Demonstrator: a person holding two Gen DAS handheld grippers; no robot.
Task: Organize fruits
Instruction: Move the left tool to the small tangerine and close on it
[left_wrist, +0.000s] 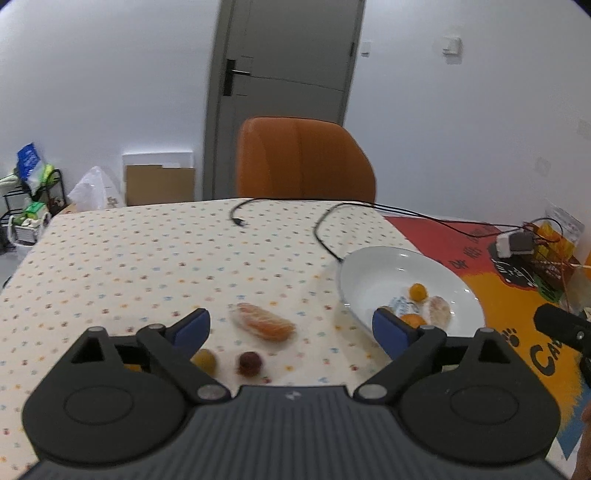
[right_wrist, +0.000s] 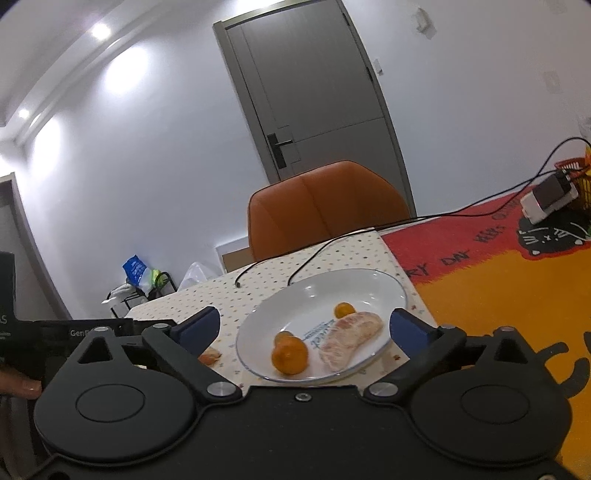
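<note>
A white plate (left_wrist: 373, 273) (right_wrist: 325, 291) on the dotted tablecloth holds small oranges (right_wrist: 290, 356) (left_wrist: 418, 291) and a peeled pomelo segment (right_wrist: 349, 339) (left_wrist: 439, 308). A second wrapped pomelo segment (left_wrist: 264, 320) lies on the cloth left of the plate, with a yellow-green fruit (left_wrist: 205, 360) and a dark red fruit (left_wrist: 250, 362) nearer me. My left gripper (left_wrist: 291, 328) is open and empty above these loose fruits. My right gripper (right_wrist: 304, 328) is open and empty, its jaws standing either side of the plate.
Black cables (left_wrist: 321, 236) run across the far cloth to a white adapter (left_wrist: 511, 244). An orange chair (left_wrist: 303, 162) stands behind the table. An orange and red mat (right_wrist: 498, 280) lies to the right. A basket (right_wrist: 576, 177) sits at the far right.
</note>
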